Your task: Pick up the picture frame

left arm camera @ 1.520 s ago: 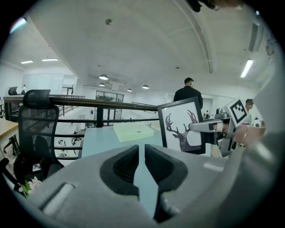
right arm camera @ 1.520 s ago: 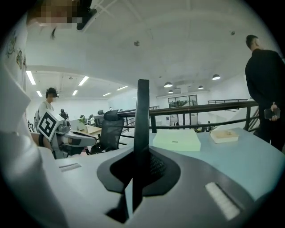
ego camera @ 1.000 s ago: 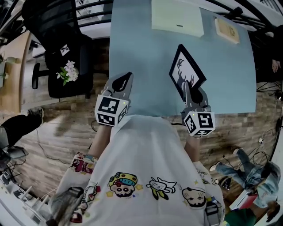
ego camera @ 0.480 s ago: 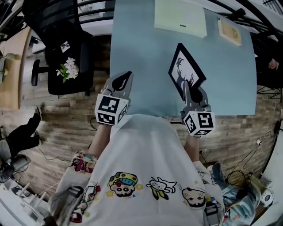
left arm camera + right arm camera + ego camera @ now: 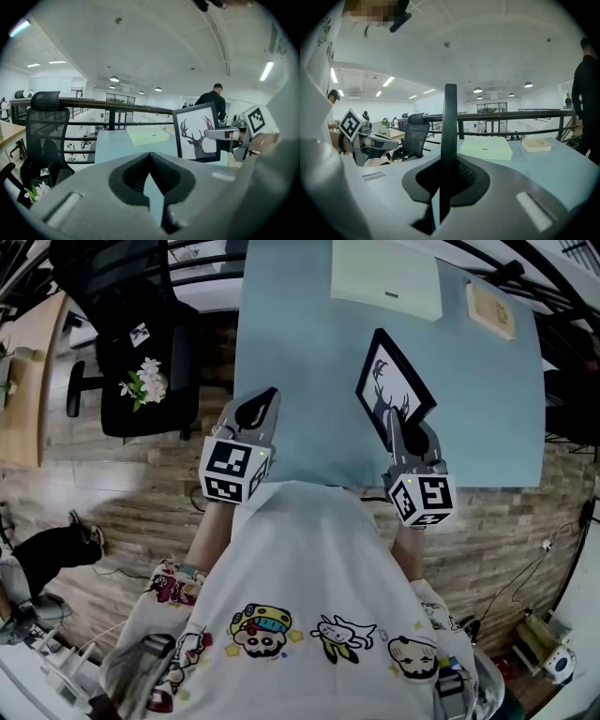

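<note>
Head view: right gripper [image 5: 397, 430] has the picture frame [image 5: 394, 390] by its near side edge. The frame stands on edge over the right half of the blue table [image 5: 300, 352], deer print facing the left side. Right gripper view confirms it: the frame shows edge-on as a dark vertical bar running up out of the jaws, pads clamped on it. So the grasp is made and we're at the lift/hold step. Left gripper view shows the frame upright with its lower edge close to the tabletop. Can't tell whether it clears the surface or touches it.

Left gripper [image 5: 263, 407]: jaws pressed together, nothing in them. It sits over the table's near-left edge, well apart from the frame, and looks idle.

Pose: both grippers point away from the person and slightly down, roughly parallel, marker cubes nearest the body. The right one holds the frame's plane vertical, in line with its jaws.

Next, my read: raise the right hand straight up with no wrist roll. It's a one-edge pinch on a thin rim, so the main risk is the frame pivoting or slipping about the pads. Pale green box [image 5: 385, 277] and book [image 5: 491, 307] sit at the far end, well clear of the lift path.
</note>
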`<state>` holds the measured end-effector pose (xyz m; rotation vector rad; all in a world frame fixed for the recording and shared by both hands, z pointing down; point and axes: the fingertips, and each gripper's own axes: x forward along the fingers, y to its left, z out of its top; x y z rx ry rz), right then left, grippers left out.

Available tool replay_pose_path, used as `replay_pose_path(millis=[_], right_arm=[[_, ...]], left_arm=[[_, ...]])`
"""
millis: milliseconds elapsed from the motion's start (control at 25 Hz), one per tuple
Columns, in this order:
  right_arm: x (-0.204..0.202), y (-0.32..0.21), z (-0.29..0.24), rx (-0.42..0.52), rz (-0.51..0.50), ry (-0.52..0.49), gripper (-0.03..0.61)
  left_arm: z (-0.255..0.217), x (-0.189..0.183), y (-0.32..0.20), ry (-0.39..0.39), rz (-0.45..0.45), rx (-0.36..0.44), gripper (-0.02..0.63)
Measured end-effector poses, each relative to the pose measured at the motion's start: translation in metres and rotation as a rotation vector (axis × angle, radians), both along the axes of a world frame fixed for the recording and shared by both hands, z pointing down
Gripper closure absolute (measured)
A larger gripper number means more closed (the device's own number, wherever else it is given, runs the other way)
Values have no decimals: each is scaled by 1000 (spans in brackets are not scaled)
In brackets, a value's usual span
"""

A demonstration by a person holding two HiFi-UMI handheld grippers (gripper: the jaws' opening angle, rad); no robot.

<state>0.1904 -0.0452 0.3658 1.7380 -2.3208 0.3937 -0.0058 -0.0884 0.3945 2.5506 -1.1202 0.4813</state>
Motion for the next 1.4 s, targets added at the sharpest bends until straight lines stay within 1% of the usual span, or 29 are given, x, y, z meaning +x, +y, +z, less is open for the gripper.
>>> replay_pose_path(millis=[240, 480, 1120, 1400], right_arm=[[-1, -1, 1, 1, 1, -1, 555], [3, 0, 4, -5, 28, -6, 555], [-3, -6, 6, -21, 29, -10, 555], [1, -2, 3, -25, 31, -10, 555]], left_arm=[[2, -2, 0, -1, -5, -3, 615], [4, -3, 0, -5, -9, -8, 615], [4, -8, -8, 1, -7, -9, 615], [-6, -3, -5, 7, -8, 2, 615]])
